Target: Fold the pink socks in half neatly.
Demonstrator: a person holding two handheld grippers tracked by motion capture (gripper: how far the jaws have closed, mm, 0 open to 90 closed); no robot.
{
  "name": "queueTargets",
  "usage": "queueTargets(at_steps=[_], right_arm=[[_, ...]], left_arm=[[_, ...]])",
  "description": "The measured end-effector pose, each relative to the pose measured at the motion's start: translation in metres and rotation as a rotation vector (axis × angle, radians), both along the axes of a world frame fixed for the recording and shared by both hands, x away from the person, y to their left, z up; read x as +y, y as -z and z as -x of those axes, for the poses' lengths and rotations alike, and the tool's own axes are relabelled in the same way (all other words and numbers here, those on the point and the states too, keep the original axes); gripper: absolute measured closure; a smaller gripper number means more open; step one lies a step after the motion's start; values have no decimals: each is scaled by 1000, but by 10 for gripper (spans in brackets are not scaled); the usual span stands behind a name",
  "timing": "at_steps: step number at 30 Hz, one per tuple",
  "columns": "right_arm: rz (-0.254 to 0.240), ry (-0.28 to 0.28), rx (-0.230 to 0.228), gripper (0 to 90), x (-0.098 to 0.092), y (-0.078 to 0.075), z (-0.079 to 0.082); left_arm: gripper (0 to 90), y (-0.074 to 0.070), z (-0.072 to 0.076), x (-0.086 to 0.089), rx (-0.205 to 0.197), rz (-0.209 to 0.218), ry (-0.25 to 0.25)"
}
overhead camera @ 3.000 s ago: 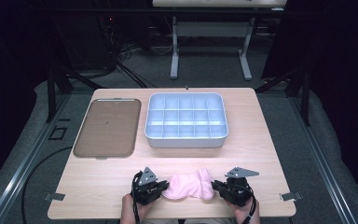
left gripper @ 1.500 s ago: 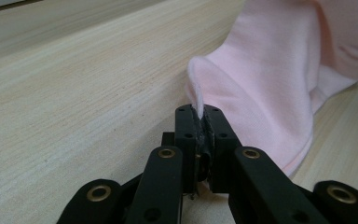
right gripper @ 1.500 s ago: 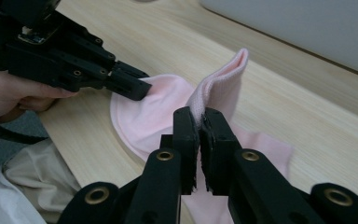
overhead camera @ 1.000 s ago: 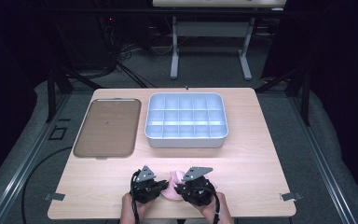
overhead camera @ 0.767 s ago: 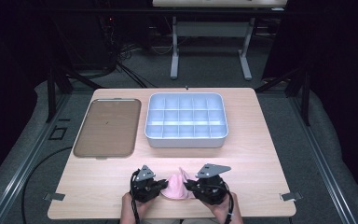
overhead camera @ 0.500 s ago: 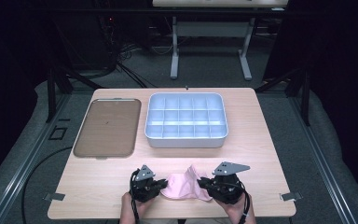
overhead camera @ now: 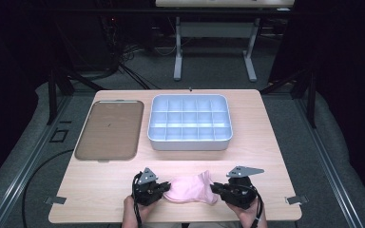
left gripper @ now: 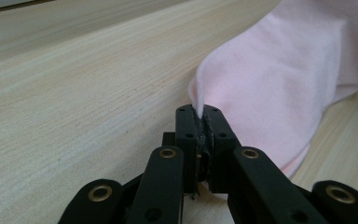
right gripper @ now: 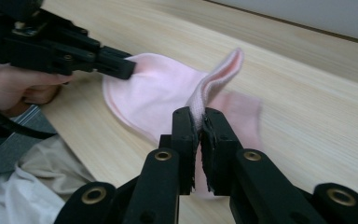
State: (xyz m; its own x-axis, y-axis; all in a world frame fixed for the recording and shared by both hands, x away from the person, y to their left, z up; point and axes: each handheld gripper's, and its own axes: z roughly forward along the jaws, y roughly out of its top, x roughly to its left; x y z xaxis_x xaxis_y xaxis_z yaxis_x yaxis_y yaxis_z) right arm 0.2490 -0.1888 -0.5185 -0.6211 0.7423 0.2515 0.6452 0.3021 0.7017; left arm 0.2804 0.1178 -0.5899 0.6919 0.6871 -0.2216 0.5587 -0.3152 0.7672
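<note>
while both hands sit low at the near edge of the table (overhead camera: 266, 142), the pink sock (overhead camera: 190, 190) lies stretched between the two grippers, resting on the wood just ahead of the person. the left gripper (overhead camera: 164, 189) points to the right along the near edge, its hand (overhead camera: 134, 214) coming up from below with the wrist low; its jaws are pinched together on one end of the sock, and in the left gripper view a thin fold of pink fabric (left gripper: 279, 79) is caught between the two black pads (left gripper: 186, 126). the right gripper (overhead camera: 217, 189) points left toward it, its hand (overhead camera: 248, 216) likewise coming in from the bottom edge. its jaws are clamped on the ribbed cuff, which stands up in a narrow fold above the pads (right gripper: 184, 126) in the right gripper view; the sock (right gripper: 158, 98) runs from there to the left gripper (right gripper: 123, 67) farther off. the grippers are apart, the sock spanning the gap. beyond the sock stand a compartment box (overhead camera: 190, 142) and, to its left, a brown tray (overhead camera: 108, 129), both well apart from the hands.
</note>
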Motion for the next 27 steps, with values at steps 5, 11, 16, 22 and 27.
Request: queueTargets(at_steps=[5,11,16,22,27], right_arm=[[8,-76,0,838,27,-4,-4],[42,-162,24,839,63,1,-14],[68,-218,49,840,88,8,-21],[86,-236,77,839,104,19,-30],[82,-242,99,830,107,27,-32]], left_arm=[[857,0,0,-1,3,-8,12],[857,0,-1,-1,4,-3,14],[854,0,-2,0,12,0,20],[839,1,-3,0,15,1,22],[842,1,-3,0,26,11,19]])
